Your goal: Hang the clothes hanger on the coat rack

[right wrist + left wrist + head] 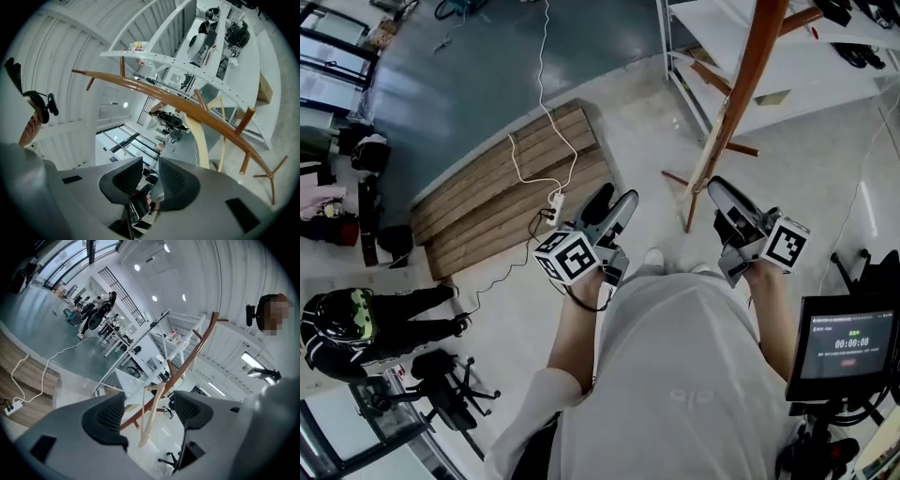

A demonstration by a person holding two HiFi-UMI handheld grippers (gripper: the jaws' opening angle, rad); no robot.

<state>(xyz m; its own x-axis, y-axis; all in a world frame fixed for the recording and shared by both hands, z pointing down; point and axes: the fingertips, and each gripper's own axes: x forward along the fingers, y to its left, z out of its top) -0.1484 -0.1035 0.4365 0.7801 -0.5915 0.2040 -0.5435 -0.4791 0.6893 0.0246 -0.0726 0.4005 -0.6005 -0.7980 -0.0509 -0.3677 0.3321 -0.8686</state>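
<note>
The brown wooden coat rack (752, 70) leans up at the upper right of the head view, with a pale wooden hanger (705, 164) hanging on it low on the pole. My left gripper (613, 208) is held below and to the left of it, open and empty. In the left gripper view the hanger (151, 413) and the rack (197, 352) show far beyond the jaws. My right gripper (727, 202) is just below the hanger, its jaws a narrow gap apart with nothing between them. The right gripper view shows the rack (187, 105) and the hanger (201, 140) beyond them.
White shelving (787, 66) stands behind the rack. Wooden boards (506, 192) lie on the floor at the left with a power strip (555, 199) and white cable. A monitor on a stand (848, 345) is at the right. A seated person (375, 323) and an office chair (441, 384) are at the lower left.
</note>
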